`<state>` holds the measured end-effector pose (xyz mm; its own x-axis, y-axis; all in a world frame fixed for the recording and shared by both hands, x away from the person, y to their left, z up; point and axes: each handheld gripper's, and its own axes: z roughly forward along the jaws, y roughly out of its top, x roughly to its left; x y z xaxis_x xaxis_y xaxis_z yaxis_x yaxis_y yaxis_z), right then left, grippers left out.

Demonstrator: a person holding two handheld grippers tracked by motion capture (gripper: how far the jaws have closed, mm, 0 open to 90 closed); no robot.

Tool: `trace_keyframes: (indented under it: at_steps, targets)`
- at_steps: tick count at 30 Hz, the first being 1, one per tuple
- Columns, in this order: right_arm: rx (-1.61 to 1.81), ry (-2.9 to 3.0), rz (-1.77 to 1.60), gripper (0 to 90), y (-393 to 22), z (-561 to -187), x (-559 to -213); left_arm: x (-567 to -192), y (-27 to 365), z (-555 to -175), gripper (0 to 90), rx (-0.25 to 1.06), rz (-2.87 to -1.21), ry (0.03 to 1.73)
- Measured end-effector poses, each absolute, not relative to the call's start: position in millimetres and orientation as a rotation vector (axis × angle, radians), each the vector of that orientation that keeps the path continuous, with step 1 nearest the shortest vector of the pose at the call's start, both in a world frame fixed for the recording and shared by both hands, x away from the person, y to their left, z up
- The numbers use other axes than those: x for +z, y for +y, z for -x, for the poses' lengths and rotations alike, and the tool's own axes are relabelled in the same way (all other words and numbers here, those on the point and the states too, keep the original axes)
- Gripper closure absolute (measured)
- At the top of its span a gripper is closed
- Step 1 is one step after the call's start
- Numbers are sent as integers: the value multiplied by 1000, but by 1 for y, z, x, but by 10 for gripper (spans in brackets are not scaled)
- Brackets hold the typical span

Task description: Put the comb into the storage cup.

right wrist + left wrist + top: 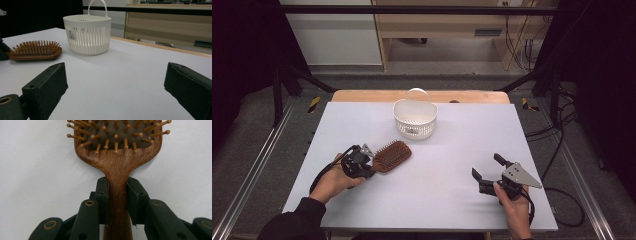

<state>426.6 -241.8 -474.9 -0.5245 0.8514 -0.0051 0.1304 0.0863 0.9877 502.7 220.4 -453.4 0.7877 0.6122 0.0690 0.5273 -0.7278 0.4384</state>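
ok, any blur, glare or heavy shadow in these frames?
High view: even light on the table, dark edges, slightly soft. Left gripper view: hairbrush handle sharp, no glare. Right gripper view: basket crisp, near jaws slightly soft, soft shadow beneath the basket.

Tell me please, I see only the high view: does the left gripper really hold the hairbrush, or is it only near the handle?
Observer: The left gripper is shut on the hairbrush; both pads press the wooden handle just below the head.
Operator: Are the bristles pointing up or down?
Observer: Up; in the left gripper view the round-tipped wooden pins face the camera.
Operator: And the right gripper, is anything between its jaws?
Observer: No. The right gripper stands wide open, with bare table between its jaws.
Operator: Does the basket have a label?
Observer: Yes, the white basket carries a small sticker on its slotted wall.
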Motion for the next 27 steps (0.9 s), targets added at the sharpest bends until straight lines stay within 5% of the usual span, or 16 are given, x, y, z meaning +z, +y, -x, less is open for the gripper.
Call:
trace_keyframes:
  at_steps: [17,27]
  targets:
    - [1543,1765,-1011,45,-238,-427,-474,-441,221,-475,723,628,-2207,858]
    - [1679,1795,-1100,66,-199,-437,-457,-442,201,-466,723,668,-2083,805]
